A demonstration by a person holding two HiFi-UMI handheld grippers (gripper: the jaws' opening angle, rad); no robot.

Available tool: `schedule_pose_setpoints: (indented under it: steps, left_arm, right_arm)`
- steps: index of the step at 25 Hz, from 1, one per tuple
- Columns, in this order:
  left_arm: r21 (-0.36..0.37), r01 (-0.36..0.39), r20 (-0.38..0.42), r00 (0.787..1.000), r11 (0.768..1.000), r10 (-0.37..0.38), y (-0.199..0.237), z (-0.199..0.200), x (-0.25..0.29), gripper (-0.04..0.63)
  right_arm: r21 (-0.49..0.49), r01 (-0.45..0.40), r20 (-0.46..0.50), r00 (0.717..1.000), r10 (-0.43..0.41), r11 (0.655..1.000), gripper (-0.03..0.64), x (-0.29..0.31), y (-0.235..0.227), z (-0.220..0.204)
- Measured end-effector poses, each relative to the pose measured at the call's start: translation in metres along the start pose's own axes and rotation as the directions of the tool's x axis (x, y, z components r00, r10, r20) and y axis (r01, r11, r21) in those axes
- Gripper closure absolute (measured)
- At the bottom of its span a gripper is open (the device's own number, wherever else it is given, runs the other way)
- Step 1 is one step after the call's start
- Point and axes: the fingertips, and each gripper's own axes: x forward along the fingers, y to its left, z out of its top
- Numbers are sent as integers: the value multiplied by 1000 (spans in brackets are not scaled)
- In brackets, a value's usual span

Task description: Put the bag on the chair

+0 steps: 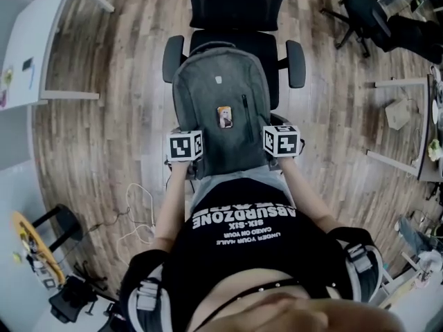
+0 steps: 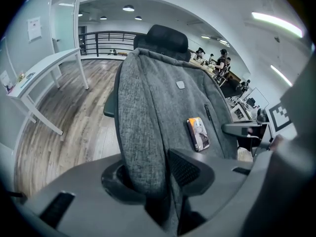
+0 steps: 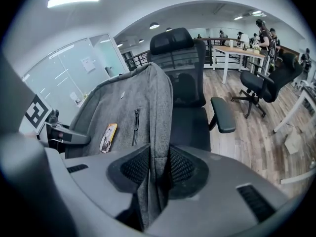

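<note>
A grey backpack (image 1: 221,95) stands upright on the seat of a black office chair (image 1: 235,5) and leans against its backrest. My left gripper (image 1: 185,149) is shut on the bag's lower left edge, and my right gripper (image 1: 280,142) is shut on its lower right edge. In the left gripper view the grey fabric (image 2: 158,102) runs down between the jaws of the left gripper (image 2: 153,181). The right gripper view shows a fold of the bag (image 3: 123,112) pinched between the pads of the right gripper (image 3: 154,169). A small orange tag (image 1: 224,117) sits on the bag's front.
A white table (image 1: 34,40) stands at the far left. White cables (image 1: 135,213) lie on the wooden floor near my left side. Another black chair (image 1: 367,12) and a white desk frame (image 1: 408,123) are at the right. The chair's armrests (image 1: 296,62) flank the bag.
</note>
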Motion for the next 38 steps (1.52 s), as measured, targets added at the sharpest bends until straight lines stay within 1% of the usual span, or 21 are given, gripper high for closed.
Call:
schedule_pose_setpoints:
  steps: [8,14,17,22,29,38]
  left_arm:
    - [-53,-24,-1,1000,998,24,4,38,16,446]
    - [-36,-48,-17,999,998,48,3,69,26,446]
    - [-30,-34,-32,999,999,33,-1,88,34,445]
    - [-42,2,-45,999,999,-4,-6,105,54,446]
    - [-57,37,-70,997,998,-41,11,127,80,446]
    - [4,41,-108,993,999,-40,38,146,112,446]
  right_arm:
    - [-28,-42,-25,999,41,999,512,30,-15,45]
    - [18,-57,-85,995,58,998,512,49,-30,67]
    - [34,-40,-93,995,43,999,512,61,-43,79]
    - [61,-6,-100,995,13,998,512,78,-62,89]
    - [80,39,-115,993,-30,996,512,102,-65,105]
    - [119,87,-138,988,-70,989,511,136,-64,104]
